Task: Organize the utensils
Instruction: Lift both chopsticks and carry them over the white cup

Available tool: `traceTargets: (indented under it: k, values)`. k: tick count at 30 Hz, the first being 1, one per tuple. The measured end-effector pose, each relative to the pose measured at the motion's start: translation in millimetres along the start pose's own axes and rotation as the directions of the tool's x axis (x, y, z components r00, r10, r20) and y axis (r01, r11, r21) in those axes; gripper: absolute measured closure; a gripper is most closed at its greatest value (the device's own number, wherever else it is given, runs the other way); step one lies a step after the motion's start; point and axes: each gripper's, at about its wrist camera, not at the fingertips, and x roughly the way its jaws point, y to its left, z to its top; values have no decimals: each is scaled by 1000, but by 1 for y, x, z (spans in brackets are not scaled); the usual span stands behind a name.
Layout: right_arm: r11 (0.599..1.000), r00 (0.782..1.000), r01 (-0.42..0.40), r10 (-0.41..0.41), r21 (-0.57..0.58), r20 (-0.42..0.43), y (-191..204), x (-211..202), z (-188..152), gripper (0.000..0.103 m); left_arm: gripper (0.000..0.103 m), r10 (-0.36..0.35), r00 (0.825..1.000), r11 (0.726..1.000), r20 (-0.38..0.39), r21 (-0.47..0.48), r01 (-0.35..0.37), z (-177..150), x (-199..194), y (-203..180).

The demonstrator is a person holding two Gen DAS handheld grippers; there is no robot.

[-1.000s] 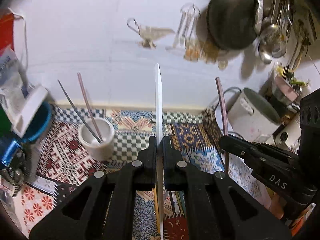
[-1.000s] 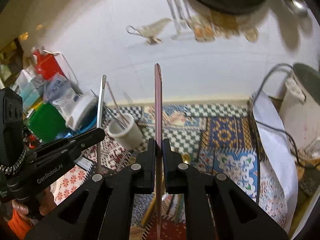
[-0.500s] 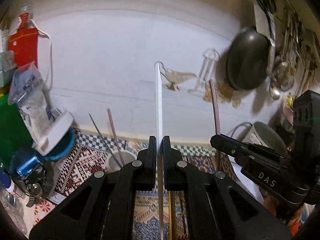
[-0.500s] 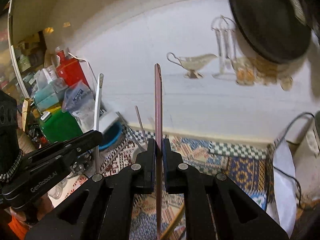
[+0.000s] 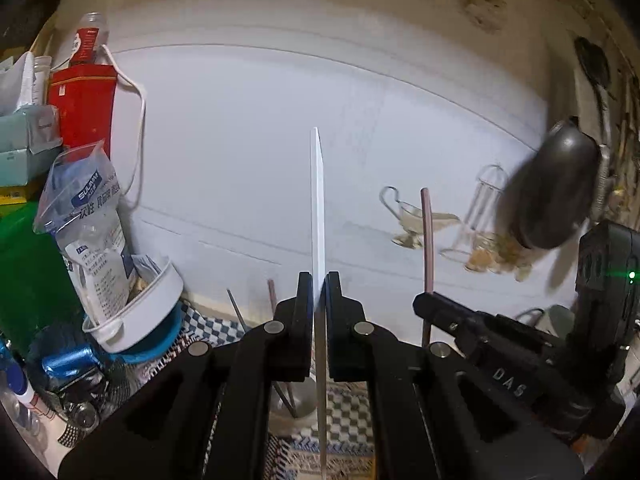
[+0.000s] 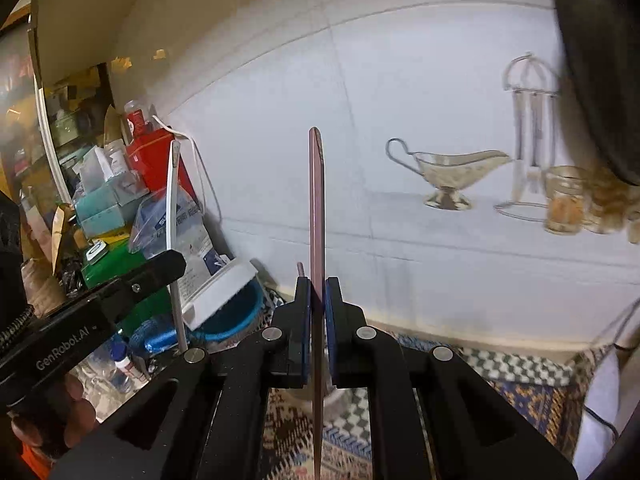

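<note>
In the left wrist view, a red box and a printed plastic bag stand at the left edge of the frame, the bag sitting in a white-lidded blue tub. At centre the left hand-held gripper is clamped on a flat white utensil that stands upright. Behind its fingers, low in the frame, a white cup on the patterned counter holds thin sticks. At right the right hand-held gripper pinches a pink utensil, also upright, before a dark pan on the wall. In the right wrist view the pink utensil fills the centre, the white one at left.
</note>
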Motion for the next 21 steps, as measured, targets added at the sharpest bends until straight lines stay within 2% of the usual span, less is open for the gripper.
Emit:
traceTargets:
  k: [10, 15, 21]
  values:
    - [1000, 999, 16, -16, 5, 45, 2, 61, -3, 97, 99, 123, 990, 991, 65, -58, -120, -10, 51, 22]
    - [1000, 998, 13, -14, 13, 68, -1, 80, -8, 97, 99, 156, 985, 985, 81, -84, -149, -18, 72, 35]
    - [1000, 999, 14, -14, 12, 46, -10, 98, -19, 97, 99, 180, 980, 981, 84, -87, -173, -33, 90, 41]
